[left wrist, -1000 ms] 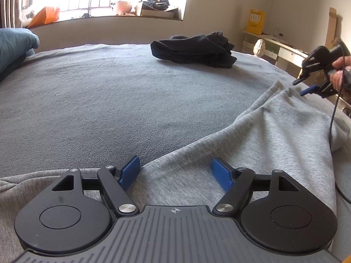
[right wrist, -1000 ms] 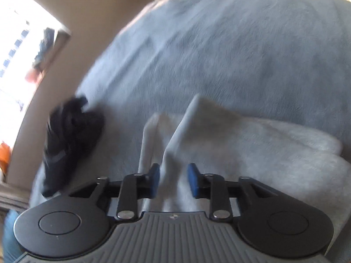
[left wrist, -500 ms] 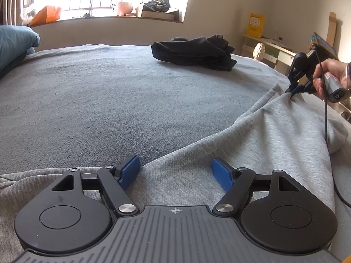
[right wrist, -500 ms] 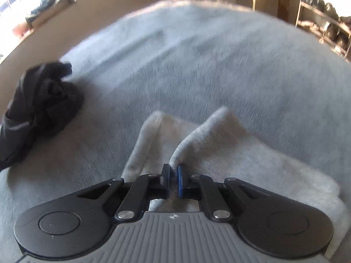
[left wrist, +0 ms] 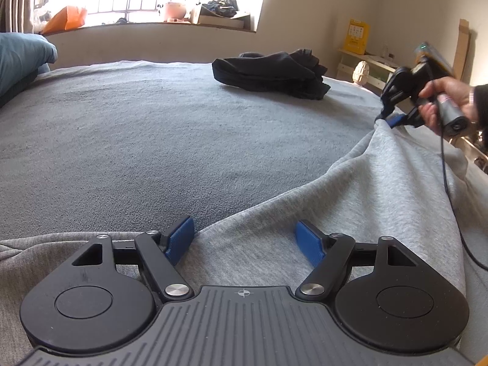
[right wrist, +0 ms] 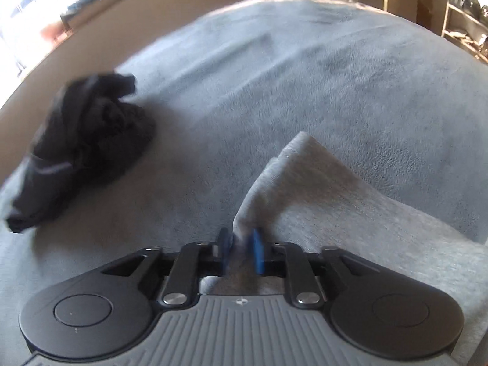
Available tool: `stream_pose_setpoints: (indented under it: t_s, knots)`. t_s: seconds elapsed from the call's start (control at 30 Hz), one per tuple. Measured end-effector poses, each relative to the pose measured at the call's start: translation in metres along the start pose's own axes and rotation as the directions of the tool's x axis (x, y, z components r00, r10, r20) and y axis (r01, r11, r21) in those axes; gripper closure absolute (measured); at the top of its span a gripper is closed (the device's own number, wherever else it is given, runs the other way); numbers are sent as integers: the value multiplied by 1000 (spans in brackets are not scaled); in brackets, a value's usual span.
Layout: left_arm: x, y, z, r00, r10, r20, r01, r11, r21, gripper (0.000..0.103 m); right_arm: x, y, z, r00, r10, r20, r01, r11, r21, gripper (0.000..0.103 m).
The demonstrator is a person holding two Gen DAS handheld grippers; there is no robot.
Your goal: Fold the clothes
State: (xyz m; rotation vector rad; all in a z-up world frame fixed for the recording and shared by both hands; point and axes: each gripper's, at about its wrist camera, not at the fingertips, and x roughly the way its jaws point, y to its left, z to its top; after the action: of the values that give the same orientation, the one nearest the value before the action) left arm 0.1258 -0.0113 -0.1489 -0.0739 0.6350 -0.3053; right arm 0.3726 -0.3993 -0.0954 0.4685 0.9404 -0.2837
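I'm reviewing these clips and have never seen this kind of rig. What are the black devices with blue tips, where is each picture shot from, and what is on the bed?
There is no robot arm: a person holds a pair of hand-operated tongs in each hand, each with a wide-angle camera looking along its blue-padded fingers. One picture looks out from the left tongs, the other from the right tongs. A grey blanket covers the bed. On it lie a light grey garment and, further off, a crumpled black garment. The left tongs stand wide open over the grey garment, gripping nothing. The right tongs have a raised fold of that garment between their pads and are just opening; the left view shows the hand holding them.
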Motion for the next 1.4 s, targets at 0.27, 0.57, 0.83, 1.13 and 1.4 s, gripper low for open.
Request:
stream_pose_setpoints:
  t_s: [0.27,0.57,0.83,1.13,1.4]
  knots:
    - [1,-6,1,1000,24,-7,-24,999,31,28,-125,-106,-69,969,226,99,-245,931,269,56]
    - [-56,-24,19,992,-100,78,90,989,113,28,-120,-168,-213,923,384,-24,-300,755,583,55]
    - [-89,-111,-38,955,-270,-120,293,805,516,28,-90,-158,-196,908,409,94,-385,723,574,55]
    - [-62,-111,-63,993,-112,-41,113,773,624,65,-68,-130,-161,905,405,129,-412,761,501,85]
    - [-17,-18,5,902,-365,-229,362,930,-58,83,-83,-84,-108,911,410,40,-392,833,390,86]
